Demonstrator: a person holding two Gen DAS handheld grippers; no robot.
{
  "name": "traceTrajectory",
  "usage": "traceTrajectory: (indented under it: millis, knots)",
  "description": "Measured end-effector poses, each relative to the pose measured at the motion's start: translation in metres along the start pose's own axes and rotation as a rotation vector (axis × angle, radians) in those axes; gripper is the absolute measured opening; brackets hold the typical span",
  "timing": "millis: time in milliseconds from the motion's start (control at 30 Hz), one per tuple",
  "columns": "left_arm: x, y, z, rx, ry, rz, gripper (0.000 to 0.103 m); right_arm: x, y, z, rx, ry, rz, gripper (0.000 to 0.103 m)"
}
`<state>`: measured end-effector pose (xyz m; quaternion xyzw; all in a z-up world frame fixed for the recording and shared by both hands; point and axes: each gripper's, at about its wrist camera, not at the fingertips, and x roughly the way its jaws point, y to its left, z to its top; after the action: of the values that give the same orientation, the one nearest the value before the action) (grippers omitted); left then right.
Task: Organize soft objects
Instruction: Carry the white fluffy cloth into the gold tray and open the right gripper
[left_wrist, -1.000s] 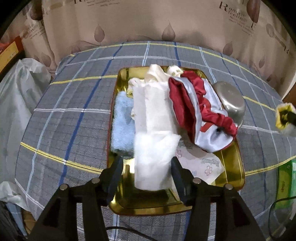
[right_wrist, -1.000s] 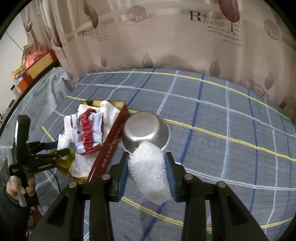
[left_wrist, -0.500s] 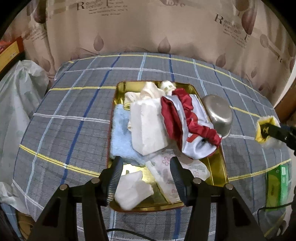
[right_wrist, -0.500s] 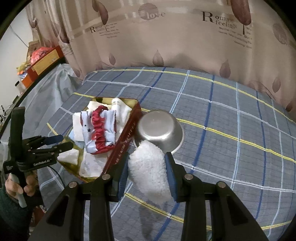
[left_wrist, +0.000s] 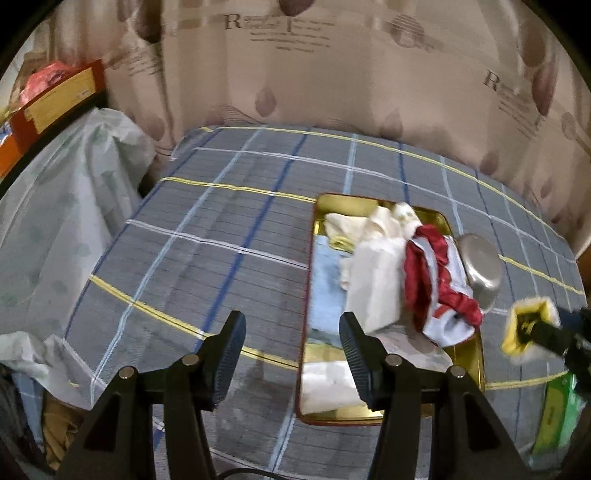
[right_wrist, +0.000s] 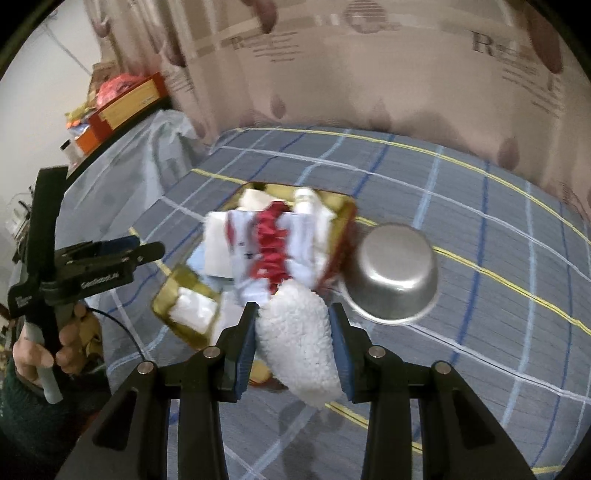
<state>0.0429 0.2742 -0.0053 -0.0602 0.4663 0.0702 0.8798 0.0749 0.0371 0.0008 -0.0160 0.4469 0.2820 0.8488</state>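
Right gripper (right_wrist: 293, 341) is clamped on a white fleecy pad (right_wrist: 299, 341); both pads press into its sides, and it hangs down past the fingertips above the checked cloth (right_wrist: 480, 295). A yellow underside of the same pad is seen from the left wrist view, at the far right edge.

Left gripper (left_wrist: 291, 354) is held with jaws apart and nothing between them; only checked cloth and the tray's left rim are seen through the gap. It is seen from the right wrist view gripped by a hand (right_wrist: 44, 343) in a dark sleeve, off the tray's near-left corner.

Gold tray (left_wrist: 369, 415) is loaded with soft items:
- light blue towel (left_wrist: 325, 280) along the left side
- folded white cloth (left_wrist: 376, 284) in the middle
- red-and-white garment (left_wrist: 436, 288) draped over the right half
- small white folded piece (left_wrist: 325, 384) at the near end
- cream items at the far end, too blurred to tell apart

Steel bowl (right_wrist: 395, 273) is set upside down on the cloth, just beside the tray's right rim. Fleecy pad is held near both, in front of the bowl and the tray edge; contact with either cannot be told.
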Motion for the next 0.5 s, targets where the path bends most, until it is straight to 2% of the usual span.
traceTrajectory:
  millis: [167, 500]
  knots:
    - [-0.002, 0.009, 0.002, -0.011, -0.005, 0.041, 0.054, 0.020, 0.027, 0.003, -0.045, 0.027, 0.036, 0.035]
    - [-0.003, 0.022, 0.003, -0.051, -0.004, 0.051, 0.054, 0.062, 0.064, 0.002, -0.116, 0.082, 0.067, 0.035]
